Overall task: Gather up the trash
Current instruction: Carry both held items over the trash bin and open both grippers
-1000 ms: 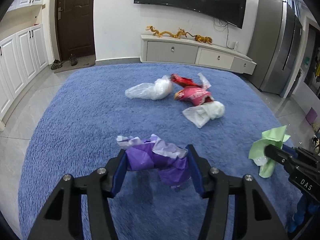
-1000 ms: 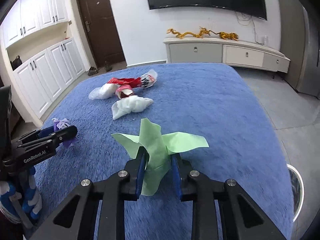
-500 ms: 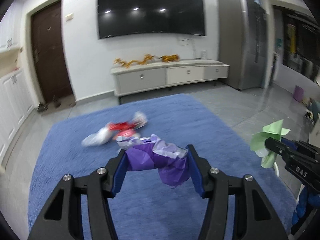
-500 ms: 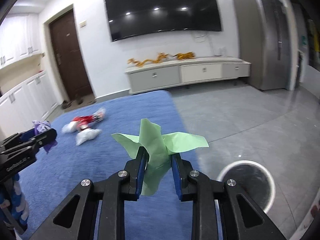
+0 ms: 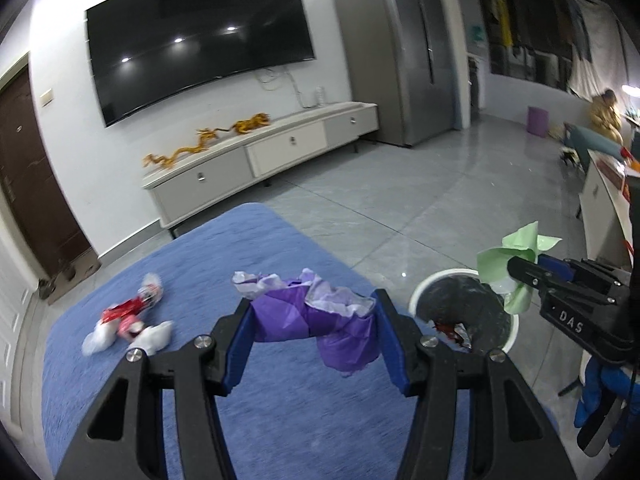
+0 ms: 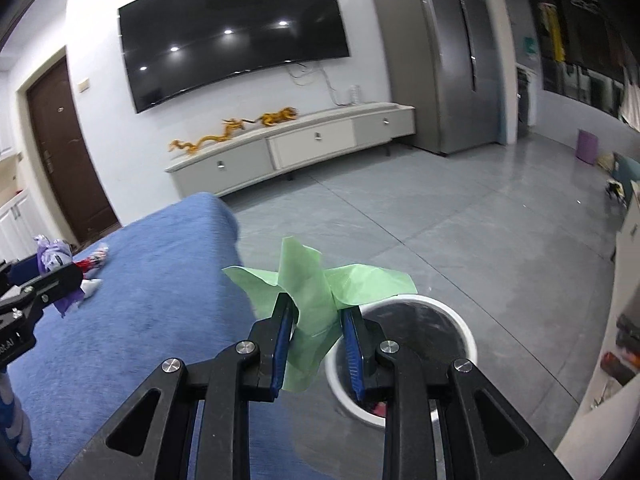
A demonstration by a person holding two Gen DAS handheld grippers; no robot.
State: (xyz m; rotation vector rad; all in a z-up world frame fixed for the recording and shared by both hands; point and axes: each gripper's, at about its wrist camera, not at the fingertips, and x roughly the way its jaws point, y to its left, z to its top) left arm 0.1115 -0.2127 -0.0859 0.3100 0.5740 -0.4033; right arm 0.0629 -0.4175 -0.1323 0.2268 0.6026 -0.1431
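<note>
My left gripper point(image 5: 314, 322) is shut on a crumpled purple paper point(image 5: 316, 318) and holds it above the blue carpet point(image 5: 256, 412). My right gripper point(image 6: 318, 320) is shut on a crumpled green paper point(image 6: 316, 292) and holds it over the near rim of a white round trash bin point(image 6: 460, 322). The bin also shows in the left wrist view point(image 5: 424, 290), with red trash point(image 5: 450, 328) inside, and the green paper point(image 5: 514, 258) above it. A red wrapper and white plastic bags point(image 5: 128, 320) lie on the carpet at the left.
A low TV cabinet point(image 5: 264, 156) with gold dragon figures stands against the far wall under a wall TV. A grey fridge point(image 5: 404, 52) is at the right. Grey tile floor point(image 6: 460, 236) surrounds the bin. A dark door point(image 5: 28, 184) is at the left.
Both grippers have swung right, away from the carpet's middle, with their papers. The trash bin has come into view under the right gripper. The litter pile now lies far left.
</note>
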